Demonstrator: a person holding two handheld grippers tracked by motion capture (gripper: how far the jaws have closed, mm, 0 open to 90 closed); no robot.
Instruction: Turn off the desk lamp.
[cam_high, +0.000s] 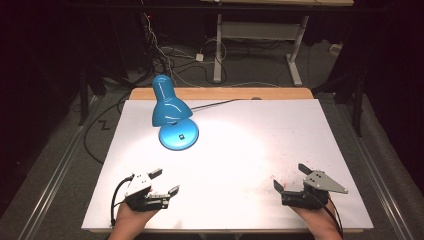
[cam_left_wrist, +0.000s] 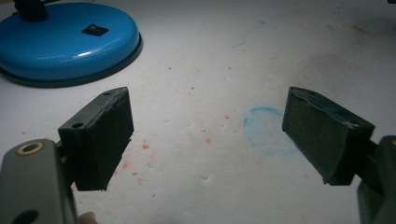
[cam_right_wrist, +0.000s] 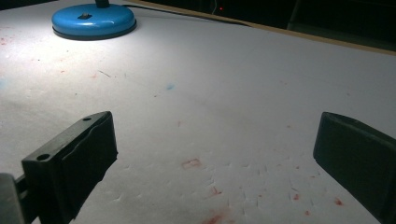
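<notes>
A blue desk lamp (cam_high: 172, 112) stands lit at the far left of a white table (cam_high: 250, 130), its round base (cam_left_wrist: 65, 44) carrying a black rocker switch (cam_left_wrist: 95, 30). At the near edge, the left gripper (cam_high: 166, 181) and the right gripper (cam_high: 290, 177) rest well apart in a person's hands, both with jaws spread wide and holding nothing. Red specks and a faint blue ring (cam_left_wrist: 266, 130) stain the tabletop between the left jaws.

Left hand-held gripper (cam_left_wrist: 208, 140) jaws apart — nothing between, blue lamp base (cam_left_wrist: 65, 44) beyond, stained white table (cam_left_wrist: 280, 46)
</notes>
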